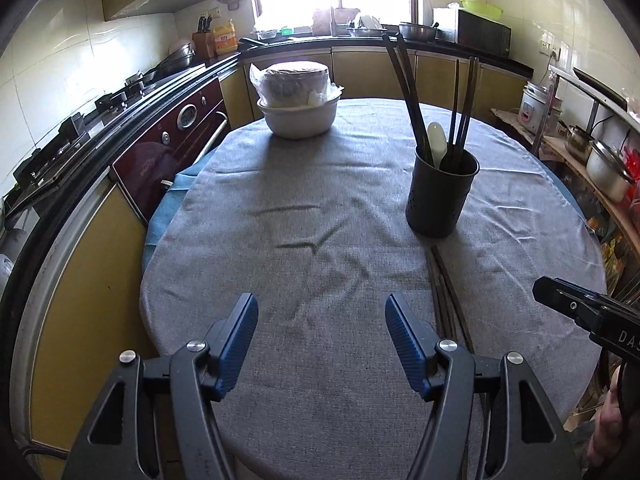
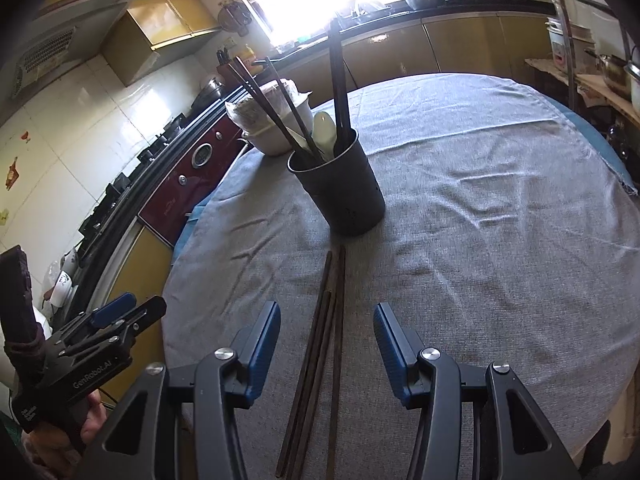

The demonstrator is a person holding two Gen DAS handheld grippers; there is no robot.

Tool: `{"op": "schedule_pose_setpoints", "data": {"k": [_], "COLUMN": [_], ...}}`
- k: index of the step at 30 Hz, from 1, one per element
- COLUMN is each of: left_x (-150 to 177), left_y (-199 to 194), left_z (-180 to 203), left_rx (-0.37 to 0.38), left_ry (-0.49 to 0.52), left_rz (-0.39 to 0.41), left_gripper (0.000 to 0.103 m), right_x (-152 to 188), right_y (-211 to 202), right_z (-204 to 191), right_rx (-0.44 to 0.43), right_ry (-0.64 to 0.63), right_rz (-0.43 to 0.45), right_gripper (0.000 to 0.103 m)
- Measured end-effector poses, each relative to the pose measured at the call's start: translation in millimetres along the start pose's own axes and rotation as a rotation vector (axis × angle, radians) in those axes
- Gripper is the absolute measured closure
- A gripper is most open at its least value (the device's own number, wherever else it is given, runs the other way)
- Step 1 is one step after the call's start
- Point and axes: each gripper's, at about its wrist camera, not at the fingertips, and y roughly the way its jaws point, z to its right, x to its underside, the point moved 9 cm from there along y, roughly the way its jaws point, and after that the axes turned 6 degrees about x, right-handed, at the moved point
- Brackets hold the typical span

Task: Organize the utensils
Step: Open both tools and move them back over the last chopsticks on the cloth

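A dark utensil holder [image 1: 441,196] [image 2: 340,192] stands on the grey tablecloth [image 1: 312,240], holding several dark chopsticks [image 1: 410,92] and a white spoon [image 1: 436,142] [image 2: 325,130]. A few loose dark chopsticks [image 2: 326,352] [image 1: 446,292] lie flat on the cloth in front of the holder. My right gripper [image 2: 326,340] hovers open above their near ends, with the sticks running between its blue pads but not touched. To the left of the sticks, over bare cloth, my left gripper [image 1: 320,332] is open and empty.
Stacked white bowls [image 1: 298,98] with a plastic-wrapped one on top sit at the table's far side. A counter with a stove and a dark red oven [image 1: 176,136] runs along the left. Shelves with pots [image 1: 608,164] stand on the right. A hand [image 2: 92,424] holds the left gripper.
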Motion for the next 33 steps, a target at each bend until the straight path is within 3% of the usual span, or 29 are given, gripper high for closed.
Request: {"op": "schedule_pose_setpoints", "data": {"k": [28, 33], "left_x": [11.1, 10.3], "left_y": [24.3, 36.2], "left_z": [-8.2, -1.3], "left_rx": [0.001, 0.07], "left_ry": [-0.012, -0.029], "left_rz": [-0.062, -0.093], "left_gripper": [0.036, 0.036], "right_x": [10.3, 8.7], "right_y": [28.3, 32.6], "right_z": [-2.4, 4.7], "right_rx": [0.001, 0.014], "right_ry": [0.007, 0.021], "right_rz": [-0.058, -0.064], "right_gripper": [0.052, 0.052]}}
